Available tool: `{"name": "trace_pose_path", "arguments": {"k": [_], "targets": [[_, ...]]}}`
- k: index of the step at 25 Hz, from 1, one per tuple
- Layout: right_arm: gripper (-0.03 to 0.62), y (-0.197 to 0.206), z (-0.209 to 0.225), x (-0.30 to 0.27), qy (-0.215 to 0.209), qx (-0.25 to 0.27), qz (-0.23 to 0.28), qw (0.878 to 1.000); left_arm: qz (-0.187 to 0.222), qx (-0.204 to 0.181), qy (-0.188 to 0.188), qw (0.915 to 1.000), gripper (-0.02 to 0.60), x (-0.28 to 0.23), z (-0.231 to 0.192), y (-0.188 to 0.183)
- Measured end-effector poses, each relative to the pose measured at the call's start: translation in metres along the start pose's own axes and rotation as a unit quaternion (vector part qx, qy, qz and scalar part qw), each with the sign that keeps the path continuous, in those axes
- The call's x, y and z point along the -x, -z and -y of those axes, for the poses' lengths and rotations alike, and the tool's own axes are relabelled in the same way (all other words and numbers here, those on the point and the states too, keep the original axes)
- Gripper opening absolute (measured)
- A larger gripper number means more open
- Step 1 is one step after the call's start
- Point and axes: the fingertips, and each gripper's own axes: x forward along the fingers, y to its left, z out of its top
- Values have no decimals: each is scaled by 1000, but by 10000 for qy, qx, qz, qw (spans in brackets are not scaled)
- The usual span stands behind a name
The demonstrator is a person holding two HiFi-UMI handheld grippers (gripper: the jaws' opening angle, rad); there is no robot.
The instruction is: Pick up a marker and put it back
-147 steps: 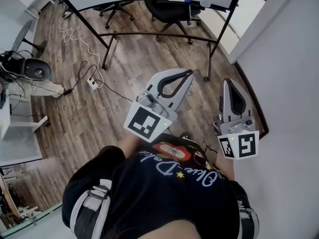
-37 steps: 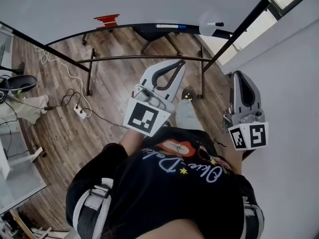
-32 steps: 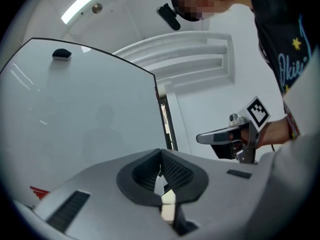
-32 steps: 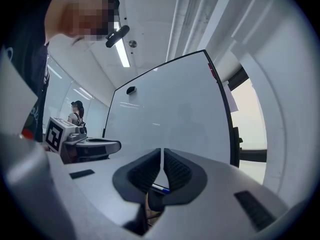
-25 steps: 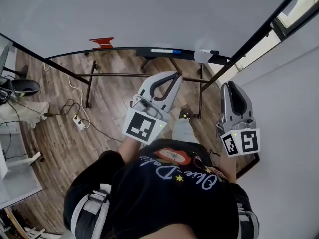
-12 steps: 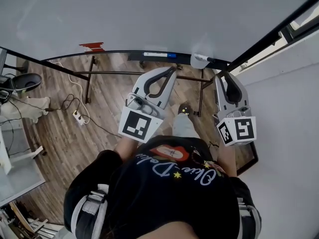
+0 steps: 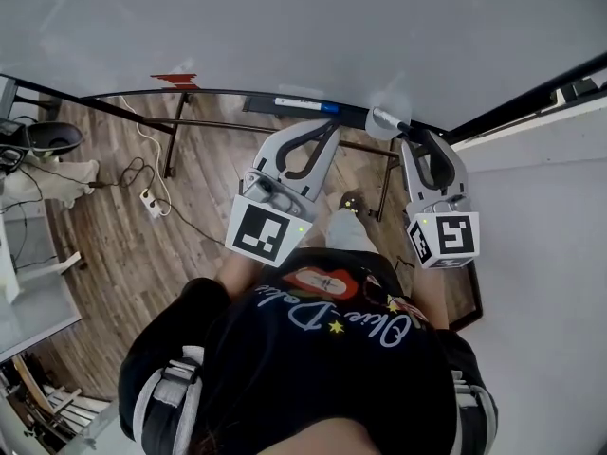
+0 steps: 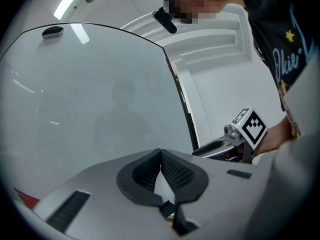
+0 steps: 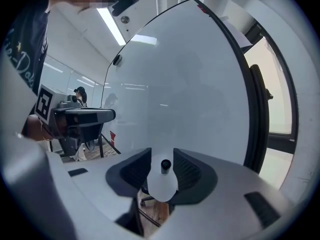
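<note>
Room: a wood-plank floor (image 7: 114, 226) under a big whiteboard (image 7: 285, 27) on a black-framed stand; a white wall stands at the right.
Floor clutter: a white power strip (image 7: 149, 200) with trailing cables lies well to the left.
Board ledge: a blue-capped pen (image 7: 303, 104) lies along the ledge, and a small red item (image 7: 174, 80) sits further left.
Person: stands facing the board in a black printed T-shirt (image 7: 322, 349), one tool in each hand.
Marker: the black marker (image 9: 165, 165) sits in a white rounded holder (image 9: 161, 186) at the board's lower right edge, its dark end pointing back at the right gripper camera.
Right tongs: the right tongs (image 7: 422, 138) are up at the holder, and their jaws are spreading. The marker stands between the two ribbed pads (image 9: 136, 170), with a gap showing at each side, so it is released rather than pinched.
Left tongs: the left tongs (image 8: 160, 156) are clenched, tips meeting with nothing between them. They point at bare board to the left of the holder, apart from the marker.
Spacing: in the head view the two tools are held side by side, near each other but not touching.
</note>
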Motion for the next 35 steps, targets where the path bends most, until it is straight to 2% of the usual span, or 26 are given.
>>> {"name": "trace_pose_path", "arguments": {"k": [15,19,24,29,35], "targets": [[115,22,1,-25,-611,269,-333,9972,-28,-5,-228,9997,3,-37,1,1],[77,26,7,-29,-545,320,-319,9975,-76,-22,-372,9993,5,-36,-7,5],[74,23,10,-31,-437,370,-391,9976,-138,129,-430,9989,3,-29,-18,10],[72,9,9,-33,-392,424,-404,9975,-161,5,-380,9991,4,-24,-31,5],[73,0,6,-36,-367,245,-423,9981,-161,67,-347,9992,3,-17,-43,2]]}}
